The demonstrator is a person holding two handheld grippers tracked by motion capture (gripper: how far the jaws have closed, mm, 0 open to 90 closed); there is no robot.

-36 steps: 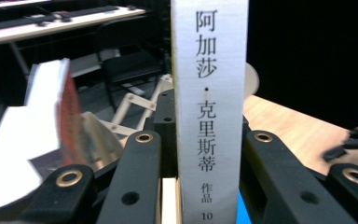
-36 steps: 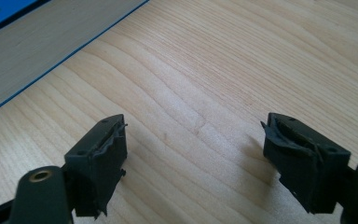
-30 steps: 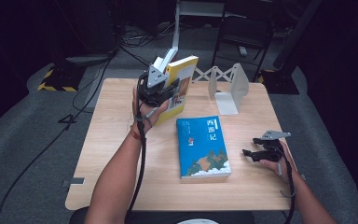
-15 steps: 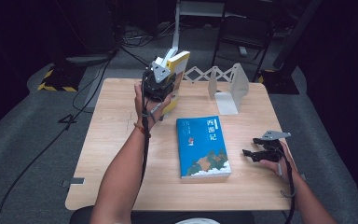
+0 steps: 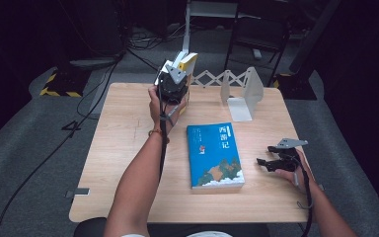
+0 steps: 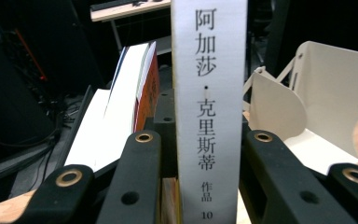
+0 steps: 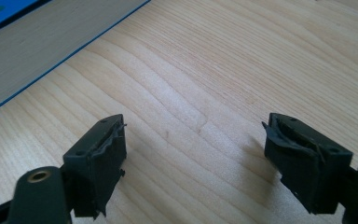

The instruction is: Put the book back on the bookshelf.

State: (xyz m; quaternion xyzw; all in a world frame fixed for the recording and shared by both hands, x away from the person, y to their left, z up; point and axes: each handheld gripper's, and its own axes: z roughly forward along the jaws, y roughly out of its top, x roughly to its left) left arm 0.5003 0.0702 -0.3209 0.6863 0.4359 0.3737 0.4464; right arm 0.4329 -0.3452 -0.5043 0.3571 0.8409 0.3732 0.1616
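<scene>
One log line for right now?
left gripper: shut on white-spined book | right gripper: open, over table | blue book: flat

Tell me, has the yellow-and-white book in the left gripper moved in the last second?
Yes. The book in the left gripper has tipped more upright and shifted slightly toward the white bookend.

Two books, one white bookend, two claws
</scene>
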